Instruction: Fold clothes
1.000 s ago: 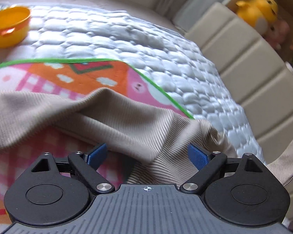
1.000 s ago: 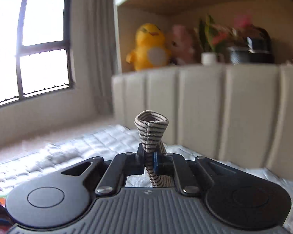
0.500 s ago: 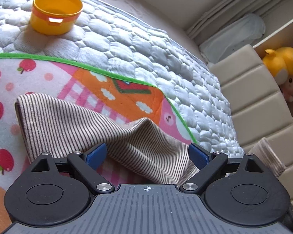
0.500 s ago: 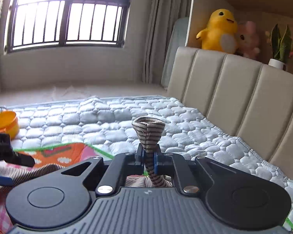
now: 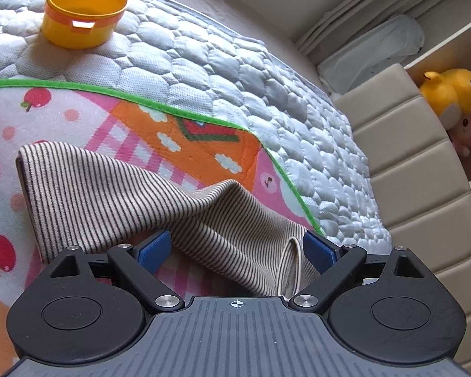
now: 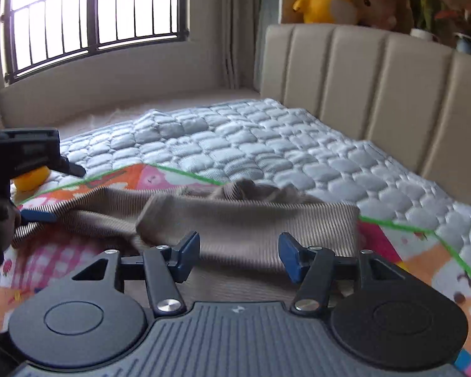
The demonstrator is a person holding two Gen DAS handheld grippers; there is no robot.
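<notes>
Both claws stand apart and grip nothing: the striped garment (image 6: pixel 248 220) lies on the play mat (image 6: pixel 417 257), long axis across the frame's middle, directly ahead of the right gripper (image 6: pixel 239 256), while the left gripper (image 5: pixel 237 251) straddles its lower-centre fold.

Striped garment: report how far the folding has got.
Done: one end of the striped garment lies folded over on the patterned mat. In hand: nothing; the right gripper and the left gripper are both open, fingers either side of the cloth. Left: the middle is humped and creased, so it needs flattening and probably another fold.
</notes>
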